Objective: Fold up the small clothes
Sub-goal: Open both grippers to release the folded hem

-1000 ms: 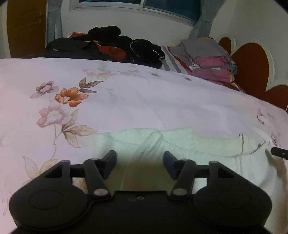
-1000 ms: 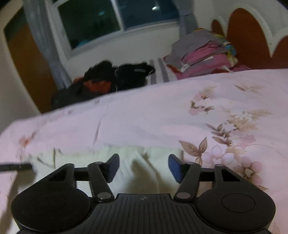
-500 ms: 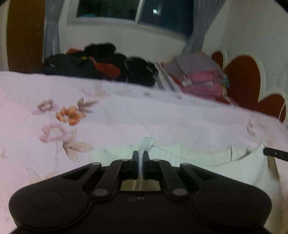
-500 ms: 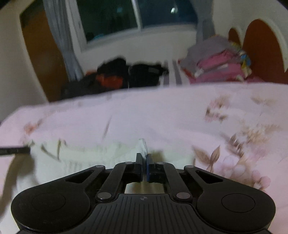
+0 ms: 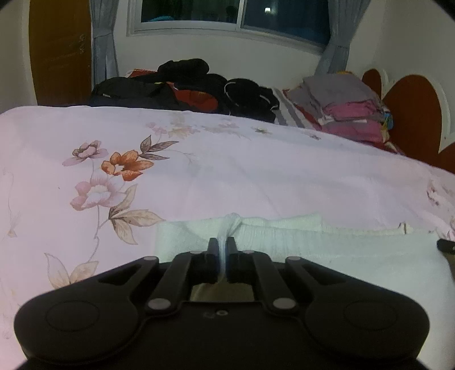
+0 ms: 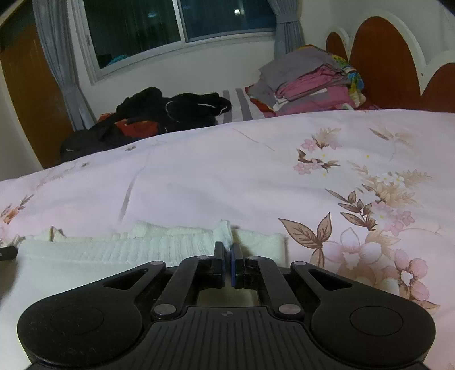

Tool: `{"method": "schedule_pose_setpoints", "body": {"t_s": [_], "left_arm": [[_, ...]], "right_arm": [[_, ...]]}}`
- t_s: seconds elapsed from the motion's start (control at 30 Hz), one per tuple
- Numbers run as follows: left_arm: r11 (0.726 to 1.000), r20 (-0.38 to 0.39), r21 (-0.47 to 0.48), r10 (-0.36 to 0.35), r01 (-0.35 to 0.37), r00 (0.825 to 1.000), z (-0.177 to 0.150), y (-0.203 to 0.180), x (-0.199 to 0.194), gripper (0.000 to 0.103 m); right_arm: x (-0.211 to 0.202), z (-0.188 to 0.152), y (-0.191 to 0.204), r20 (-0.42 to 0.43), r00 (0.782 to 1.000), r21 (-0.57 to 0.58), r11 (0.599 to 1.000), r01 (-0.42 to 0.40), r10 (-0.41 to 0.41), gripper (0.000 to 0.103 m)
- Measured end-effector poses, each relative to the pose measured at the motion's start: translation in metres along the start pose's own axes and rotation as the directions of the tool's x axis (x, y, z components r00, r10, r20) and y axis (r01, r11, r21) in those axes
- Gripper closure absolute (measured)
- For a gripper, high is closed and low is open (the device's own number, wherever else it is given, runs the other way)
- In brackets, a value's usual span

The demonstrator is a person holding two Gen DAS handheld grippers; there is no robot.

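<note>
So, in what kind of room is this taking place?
Most likely a bedroom at night. The work surface is a bed with a floral cover and a headboard. Folded bedding and dark clothes lie at the far side, under a curtained window.

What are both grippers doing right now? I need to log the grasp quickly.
Left gripper: pinching a fold of the white knit garment, jaws opening slightly.
Right gripper: shut on the garment's edge.
</note>
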State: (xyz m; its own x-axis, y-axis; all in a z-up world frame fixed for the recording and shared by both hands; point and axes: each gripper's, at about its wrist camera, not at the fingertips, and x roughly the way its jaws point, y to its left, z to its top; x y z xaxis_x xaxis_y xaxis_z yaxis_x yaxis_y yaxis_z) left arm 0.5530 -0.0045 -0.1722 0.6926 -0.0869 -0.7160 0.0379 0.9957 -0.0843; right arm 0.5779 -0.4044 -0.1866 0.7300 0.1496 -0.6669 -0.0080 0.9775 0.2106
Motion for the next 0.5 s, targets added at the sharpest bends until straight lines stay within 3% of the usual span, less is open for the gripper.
{"method": "schedule_pose_setpoints", "body": {"t_s": [0.07,0.2,0.3,0.37,0.4,0.5], "left_arm": [[1.0,-0.006,0.012,0.025,-0.024,1.0,0.001,-0.001,-0.002,0.08],[0.998,-0.012,0.012,0.068,-0.068,0.998,0.003,-0.001,-0.011,0.073],[0.996,0.003,0.013,0.093,-0.093,0.996,0.005,-0.003,-0.022,0.061],[0.994,0.027,0.027,0.107,-0.108,0.994,0.006,-0.007,-0.033,0.051],[0.994,0.038,0.033,0.103,-0.104,0.994,0.007,-0.01,-0.038,0.05],[0.994,0.072,0.053,0.091,-0.095,0.993,0.009,-0.019,-0.055,0.046]], "right_arm": [[-0.004,0.001,0.0,0.002,1.0,-0.003,1.0,0.007,-0.007,0.1],[-0.019,0.005,0.005,0.039,0.999,-0.012,1.0,0.018,-0.018,0.099],[-0.03,0.009,0.01,0.062,0.998,-0.013,1.0,0.014,-0.014,0.097],[-0.038,0.01,0.014,0.08,0.997,-0.002,1.0,0.011,-0.011,0.072],[-0.042,0.011,0.017,0.093,0.996,0.003,1.0,0.011,-0.011,0.043],[-0.054,0.011,0.034,0.122,0.992,-0.041,0.999,-0.002,0.007,0.039]]}}
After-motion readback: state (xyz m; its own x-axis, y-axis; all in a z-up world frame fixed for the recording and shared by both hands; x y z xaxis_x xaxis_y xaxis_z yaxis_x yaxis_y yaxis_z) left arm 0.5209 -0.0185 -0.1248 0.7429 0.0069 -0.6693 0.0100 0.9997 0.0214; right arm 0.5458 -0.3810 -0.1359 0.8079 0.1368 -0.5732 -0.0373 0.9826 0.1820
